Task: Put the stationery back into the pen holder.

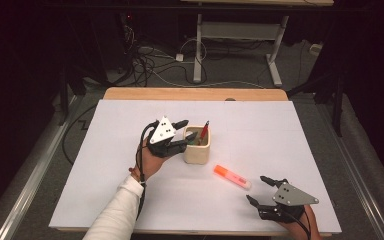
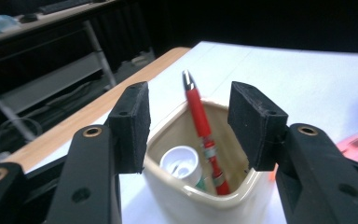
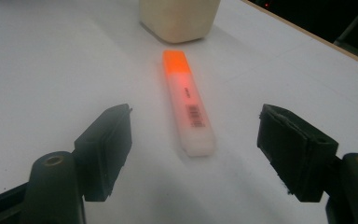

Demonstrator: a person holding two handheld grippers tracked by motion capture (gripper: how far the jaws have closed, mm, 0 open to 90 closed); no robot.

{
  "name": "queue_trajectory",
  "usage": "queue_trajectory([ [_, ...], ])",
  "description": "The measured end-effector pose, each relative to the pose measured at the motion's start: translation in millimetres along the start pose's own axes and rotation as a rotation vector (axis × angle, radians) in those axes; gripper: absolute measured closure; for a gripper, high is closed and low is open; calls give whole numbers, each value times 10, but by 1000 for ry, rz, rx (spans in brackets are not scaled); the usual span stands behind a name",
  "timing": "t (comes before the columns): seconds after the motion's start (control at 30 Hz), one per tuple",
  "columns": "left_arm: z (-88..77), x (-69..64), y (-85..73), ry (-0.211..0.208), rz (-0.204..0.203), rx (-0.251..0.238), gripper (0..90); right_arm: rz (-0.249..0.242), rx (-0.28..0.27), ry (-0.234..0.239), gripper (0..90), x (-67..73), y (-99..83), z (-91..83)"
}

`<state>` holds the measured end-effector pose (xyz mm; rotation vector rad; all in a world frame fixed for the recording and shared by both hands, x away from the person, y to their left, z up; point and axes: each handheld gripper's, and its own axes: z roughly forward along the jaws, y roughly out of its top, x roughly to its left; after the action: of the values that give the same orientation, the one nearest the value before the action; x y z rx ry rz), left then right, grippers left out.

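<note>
A cream cup (image 1: 196, 150) stands mid-table on the white sheet. A red pen (image 1: 204, 131) leans in it beside a white-capped marker (image 2: 182, 161). My left gripper (image 1: 186, 131) hovers at the cup's left rim, open. In the left gripper view the cup (image 2: 214, 205) and the red pen (image 2: 200, 116) stand between the pads of the left gripper (image 2: 189, 126), untouched. An orange highlighter (image 1: 231, 176) lies flat to the right of the cup. My right gripper (image 1: 257, 189) rests just right of it, open. The highlighter (image 3: 186, 100) points away between the jaws of the right gripper (image 3: 200, 140).
The white sheet (image 1: 290, 135) covers a wooden table (image 1: 195, 94). The cup (image 3: 179, 18) stands beyond the highlighter's orange cap in the right gripper view. Behind the table are a desk frame (image 1: 275, 55) and loose cables (image 1: 150, 65) on the floor.
</note>
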<state>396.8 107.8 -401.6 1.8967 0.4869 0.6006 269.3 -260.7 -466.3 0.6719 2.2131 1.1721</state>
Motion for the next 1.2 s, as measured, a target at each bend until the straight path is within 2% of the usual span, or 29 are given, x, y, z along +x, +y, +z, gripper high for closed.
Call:
queue_trajectory([
  [0.13,-39,-21,3,29,44,26,416,0,0,0,262,1,0,1],
  [0.2,-60,-35,-4,59,63,39,351,1,1,-1,262,1,0,2],
  [0.27,-84,-49,-16,64,74,39,343,2,1,-1,262,0,-1,3],
  [0.3,-95,-59,-21,68,76,41,311,1,1,-1,262,1,-1,5],
  [0.43,-131,-114,-38,89,115,47,293,2,3,0,262,3,-3,12],
  [0.5,-145,-137,-50,92,127,55,254,1,5,1,262,4,-5,15],
  [0.7,-197,-210,-122,98,174,93,216,3,5,-1,262,3,-9,17],
  [0.9,-308,-221,-234,88,165,94,213,1,11,0,261,9,-9,25],
  [0.97,-345,-229,-284,93,168,104,184,3,12,2,262,10,-9,28],
  [1.2,-536,-227,-393,98,167,108,184,4,9,2,262,8,-2,22],
])
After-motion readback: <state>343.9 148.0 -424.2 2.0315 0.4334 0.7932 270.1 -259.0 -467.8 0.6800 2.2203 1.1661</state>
